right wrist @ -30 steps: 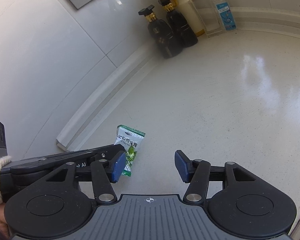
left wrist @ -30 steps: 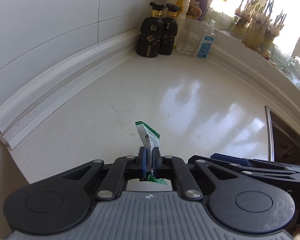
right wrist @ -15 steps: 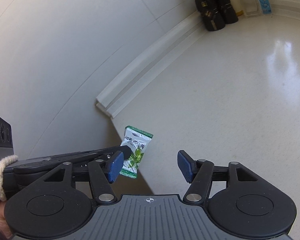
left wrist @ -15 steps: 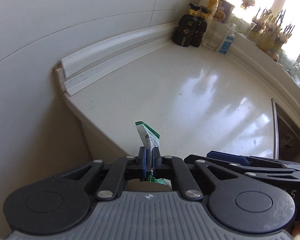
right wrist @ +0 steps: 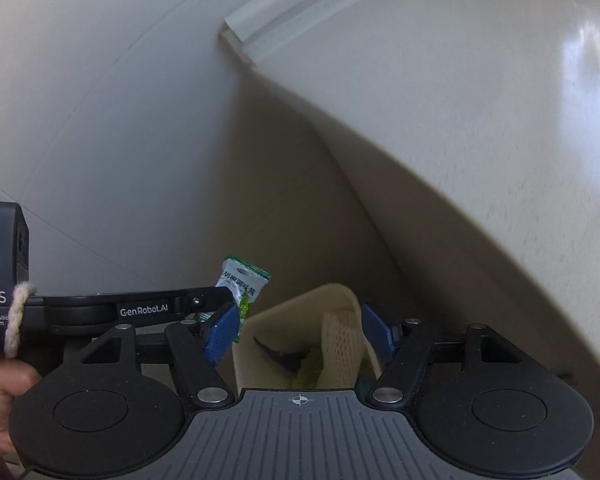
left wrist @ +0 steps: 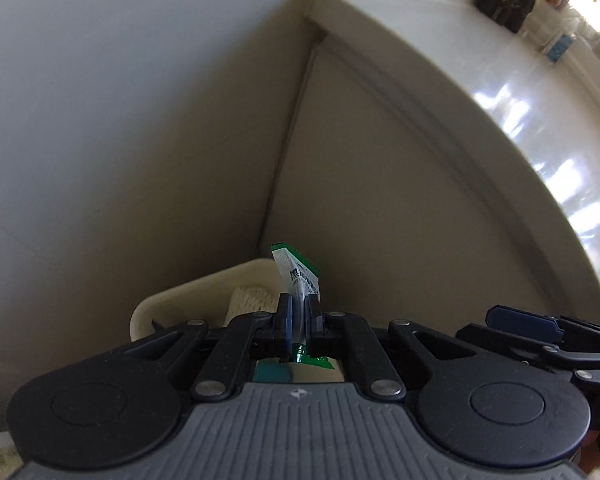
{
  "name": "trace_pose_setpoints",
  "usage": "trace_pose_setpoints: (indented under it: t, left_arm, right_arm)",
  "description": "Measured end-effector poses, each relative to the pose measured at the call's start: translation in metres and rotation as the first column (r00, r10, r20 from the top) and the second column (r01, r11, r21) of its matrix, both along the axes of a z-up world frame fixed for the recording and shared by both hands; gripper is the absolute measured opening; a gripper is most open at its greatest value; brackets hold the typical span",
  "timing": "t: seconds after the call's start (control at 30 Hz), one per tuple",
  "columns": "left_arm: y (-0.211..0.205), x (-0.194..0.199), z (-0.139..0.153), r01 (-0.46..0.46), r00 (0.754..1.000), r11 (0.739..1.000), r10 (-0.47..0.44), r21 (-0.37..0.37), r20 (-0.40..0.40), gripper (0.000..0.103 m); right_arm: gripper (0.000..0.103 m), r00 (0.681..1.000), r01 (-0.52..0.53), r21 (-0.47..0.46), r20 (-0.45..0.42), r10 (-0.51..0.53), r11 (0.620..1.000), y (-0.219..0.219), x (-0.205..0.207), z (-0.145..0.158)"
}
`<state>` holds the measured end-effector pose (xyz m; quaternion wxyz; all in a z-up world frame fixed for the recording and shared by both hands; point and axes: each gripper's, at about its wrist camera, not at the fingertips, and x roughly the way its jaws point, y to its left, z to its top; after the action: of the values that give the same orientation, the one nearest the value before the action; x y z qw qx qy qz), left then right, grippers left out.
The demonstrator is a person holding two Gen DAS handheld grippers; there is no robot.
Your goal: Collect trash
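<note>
Both tongs had swung off the desk (left wrist: 540,92) since a second earlier. Left tongs (left wrist: 296,322) pinched a crinkled green-and-white foil sachet (left wrist: 298,276) above a cream plastic bin (right wrist: 332,300) beyond their tips. Right tongs (right wrist: 300,328) gaped wide over that bin, empty; its contents, pale mesh and dark scraps, were mostly hidden.

Bin (right wrist: 300,300) low centre of the right view, below the counter (right wrist: 500,100) edge at upper right. Wrapper (right wrist: 242,284) left of bin; wall (right wrist: 100,100) fills the left.
</note>
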<state>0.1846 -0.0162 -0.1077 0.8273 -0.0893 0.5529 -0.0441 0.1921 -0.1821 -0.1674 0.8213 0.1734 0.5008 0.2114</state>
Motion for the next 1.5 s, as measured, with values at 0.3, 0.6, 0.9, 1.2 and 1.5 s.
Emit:
trace_pose_setpoints:
  t: [0.3,0.6,0.9,1.2,1.5]
  left_arm:
    - [0.001,0.000,-0.051,-0.059,0.994,0.996,0.065,0.066,-0.092,0.005]
    - [-0.011,0.004,-0.078,-0.060,0.987,0.992,0.076,0.115,-0.145,0.006]
    - [-0.024,0.013,-0.085,-0.060,0.982,0.991,0.081,0.122,-0.170,0.021]
    - [-0.013,-0.016,-0.047,-0.041,0.985,0.993,0.059,0.114,-0.161,0.062]
    - [0.001,-0.070,0.066,-0.003,0.999,0.993,0.009,0.120,-0.052,0.097]
  right_arm:
    - [0.069,0.999,-0.006,-0.089,-0.032,0.003,0.996,0.025,-0.002,-0.033]
    - [0.072,0.998,-0.038,-0.120,-0.057,0.032,0.992,0.040,-0.008,-0.047]
    - [0.080,0.997,-0.050,-0.155,-0.070,0.039,0.987,0.051,-0.006,-0.056]
    - [0.082,0.999,-0.044,-0.188,-0.033,0.039,0.981,0.051,-0.030,-0.011]
    - [0.094,0.988,0.155,-0.239,0.043,-0.149,0.958,0.035,-0.105,0.083]
